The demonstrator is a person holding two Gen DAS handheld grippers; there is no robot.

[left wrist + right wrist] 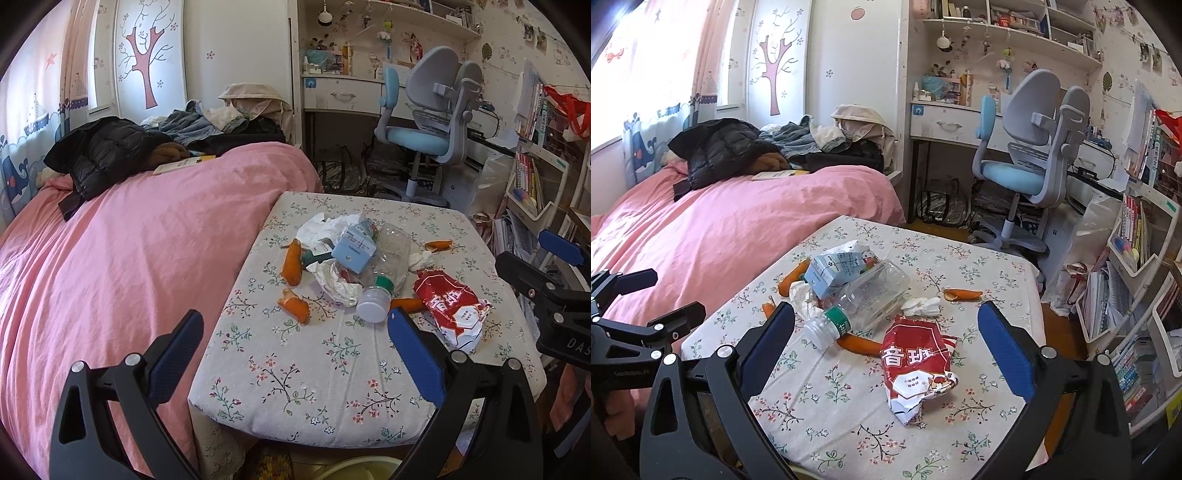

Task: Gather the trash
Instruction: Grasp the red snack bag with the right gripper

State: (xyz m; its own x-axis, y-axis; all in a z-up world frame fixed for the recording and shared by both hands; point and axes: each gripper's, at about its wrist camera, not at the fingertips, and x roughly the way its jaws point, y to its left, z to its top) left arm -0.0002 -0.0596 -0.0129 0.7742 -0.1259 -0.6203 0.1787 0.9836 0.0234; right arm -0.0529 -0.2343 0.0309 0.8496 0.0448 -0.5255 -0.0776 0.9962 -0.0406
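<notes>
Trash lies in a pile on the floral-cloth table (pixel 295 369) (pixel 831 406): a red snack bag (pixel 452 306) (pixel 916 363), a clear plastic bottle with a green band (pixel 388 266) (pixel 864 299), a light blue carton (pixel 352 249) (pixel 834 271), crumpled white tissues (pixel 338 280) (pixel 921 306) and several orange carrot pieces (pixel 291 260) (pixel 962 294). My left gripper (pixel 295 328) is open and empty, above the table's near left part. My right gripper (pixel 886 325) is open and empty, hovering over the red bag and bottle.
A bed with a pink cover (pixel 129 258) (pixel 738 221) and piled clothes (pixel 110 151) borders the table's left. A blue-grey desk chair (pixel 432 125) (pixel 1030 155) stands behind. Bookshelves (pixel 535 173) (pixel 1137 240) line the right. A pale bin rim (pixel 354 467) shows below the table's near edge.
</notes>
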